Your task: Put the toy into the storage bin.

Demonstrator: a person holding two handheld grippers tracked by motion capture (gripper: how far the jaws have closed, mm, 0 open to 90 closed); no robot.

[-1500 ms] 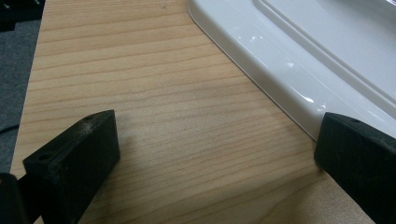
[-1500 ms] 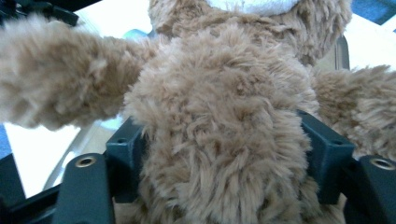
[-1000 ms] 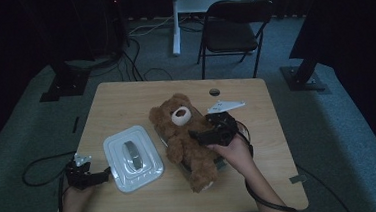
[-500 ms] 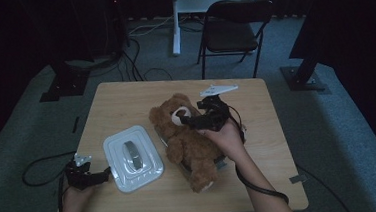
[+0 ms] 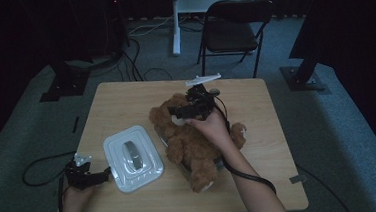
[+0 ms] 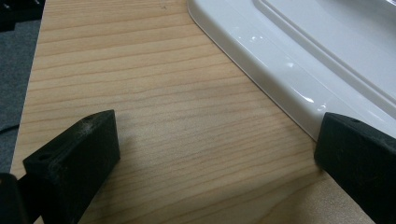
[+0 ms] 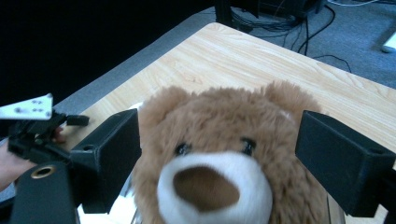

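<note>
A brown teddy bear [image 5: 194, 145] lies on its back in the middle of the wooden table [image 5: 125, 100], head toward the far side. My right gripper [image 5: 188, 108] hovers over the head, open. In the right gripper view its jaws stand wide on either side of the bear's face [image 7: 210, 186], right gripper [image 7: 219, 144] facing the muzzle. A white lid [image 5: 132, 157] with a grey handle lies flat at the front left. My left gripper [image 5: 93, 177] rests open at the lid's left front corner. In the left gripper view, the lid's rim [image 6: 280, 60] runs past the right jaw of the left gripper [image 6: 215, 154].
A dark folding chair [image 5: 235, 27] stands behind the table. A small dark round object [image 5: 215, 90] lies near the far edge. Cables trail on the floor at the left [image 5: 40, 166]. The edge of something clear shows under the bear [image 5: 220, 163].
My right gripper has moved from the bear's belly away from the person to over its head. The left gripper has stayed by the lid.
</note>
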